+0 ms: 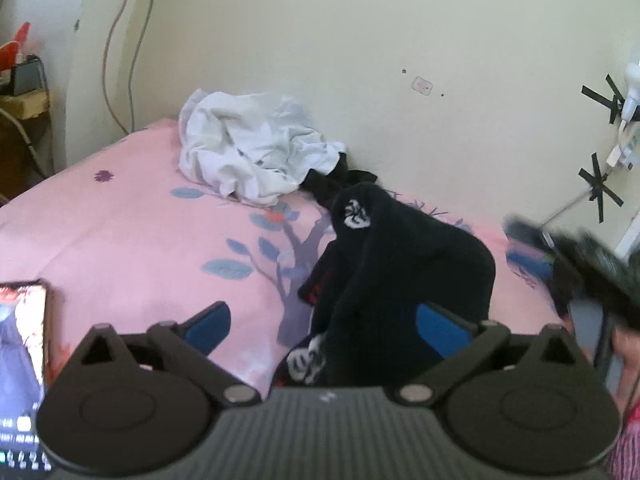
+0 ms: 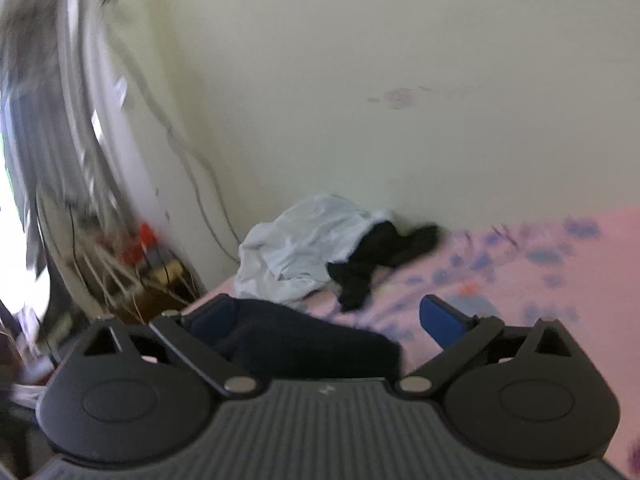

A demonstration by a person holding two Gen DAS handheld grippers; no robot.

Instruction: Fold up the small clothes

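A black garment (image 1: 400,256) with a white print lies heaped on the pink flowered bedsheet (image 1: 120,240). My left gripper (image 1: 324,330) stands open around its near end; the cloth lies against the right blue pad (image 1: 440,332) and well clear of the left one. In the right wrist view the same dark garment (image 2: 304,344) lies between the wide-open fingers of my right gripper (image 2: 328,318), close to the left pad (image 2: 216,316). The right gripper (image 1: 592,272) also shows as a dark blur at the right edge of the left wrist view.
A crumpled white cloth (image 1: 248,152) and a small black piece (image 1: 340,180) lie against the wall at the back of the bed. A lit phone (image 1: 20,360) rests at the near left. Cables hang down the wall corner (image 1: 120,60). Clutter stands beyond the bed's left edge.
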